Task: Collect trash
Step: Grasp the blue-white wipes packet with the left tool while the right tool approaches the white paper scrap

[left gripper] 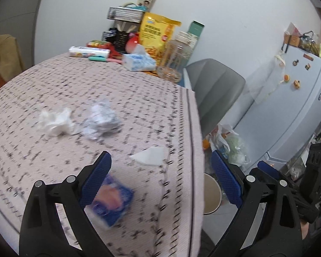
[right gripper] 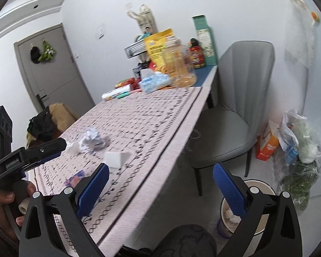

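both the left tongs (left gripper: 161, 169) and right tongs (right gripper: 160, 180) hang spread and empty, the left over the blue wrapper (left gripper: 112, 201) on the tabletop (left gripper: 139, 98), likely lining up a grab.

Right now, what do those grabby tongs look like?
Both tongs, left and right, have black plastic frames, blue textured finger pads and round silver bolts. In the right view, the left one has small white lettering on its side.

Your near tabletop (left gripper: 96, 90) lies mostly open, with only crumpled paper (left gripper: 102, 117), a tissue (left gripper: 55, 121) and a blue wrapper (left gripper: 112, 201) scattered. Groceries (left gripper: 158, 34) crowd its far end; a grey chair (right gripper: 235, 107) blocks the right edge.
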